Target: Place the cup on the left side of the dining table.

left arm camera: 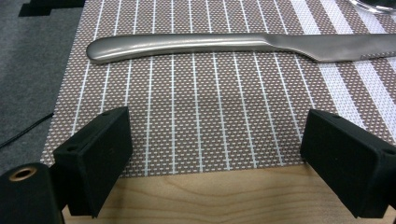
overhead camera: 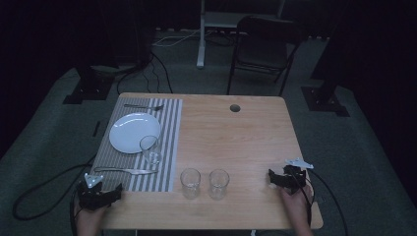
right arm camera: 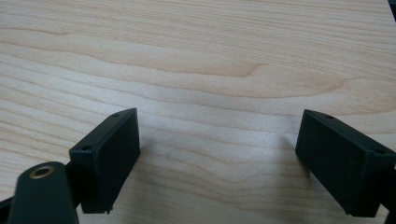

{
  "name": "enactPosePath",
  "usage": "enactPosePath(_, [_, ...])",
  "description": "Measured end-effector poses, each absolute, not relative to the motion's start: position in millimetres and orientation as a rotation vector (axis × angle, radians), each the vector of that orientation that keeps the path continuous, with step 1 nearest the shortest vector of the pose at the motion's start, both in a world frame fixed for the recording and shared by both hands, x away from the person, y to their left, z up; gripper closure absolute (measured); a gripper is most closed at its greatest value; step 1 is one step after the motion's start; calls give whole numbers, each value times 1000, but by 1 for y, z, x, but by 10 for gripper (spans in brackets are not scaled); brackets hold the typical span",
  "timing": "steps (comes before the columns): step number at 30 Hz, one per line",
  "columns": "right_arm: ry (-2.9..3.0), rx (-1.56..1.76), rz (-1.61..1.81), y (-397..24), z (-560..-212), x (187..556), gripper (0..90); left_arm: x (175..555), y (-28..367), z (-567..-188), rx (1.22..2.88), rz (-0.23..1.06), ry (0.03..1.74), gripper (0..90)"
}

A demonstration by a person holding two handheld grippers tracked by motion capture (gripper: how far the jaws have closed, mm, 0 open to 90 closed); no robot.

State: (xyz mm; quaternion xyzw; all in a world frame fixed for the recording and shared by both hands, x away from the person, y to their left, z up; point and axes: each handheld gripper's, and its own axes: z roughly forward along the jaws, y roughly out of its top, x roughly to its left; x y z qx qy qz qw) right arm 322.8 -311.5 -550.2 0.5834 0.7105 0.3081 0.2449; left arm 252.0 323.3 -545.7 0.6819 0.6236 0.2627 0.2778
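Black jaws of our left gripper (left arm camera: 212,154) stand apart and empty over the near edge of the striped placemat (left arm camera: 210,116), squared to the knife (left arm camera: 243,46) lying crosswise just beyond, likely so we can pinch its handle. Our right gripper (right arm camera: 217,154) hangs apart too, nothing between, above bare table (right arm camera: 196,56), seemingly waiting. From above, we see 2 glasses (overhead camera: 190,183) near the front edge, a 3rd beside the plate (overhead camera: 130,130).

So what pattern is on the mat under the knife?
The placemat is brown-grey weave with white stripes, clearest in the left gripper view, where the knife lies on it.
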Motion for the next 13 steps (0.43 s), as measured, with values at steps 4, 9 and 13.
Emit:
enactPosePath(4, [1940,1592,841,-312,-550,323,133,252,323,-546,1828,707,1681,97])
enactPosePath(9, [1940,1593,841,-312,-550,323,133,252,323,-546,1828,707,1681,97])
enactPosePath(13, [1940,1593,841,-312,-550,323,133,252,323,-546,1827,707,1681,97])
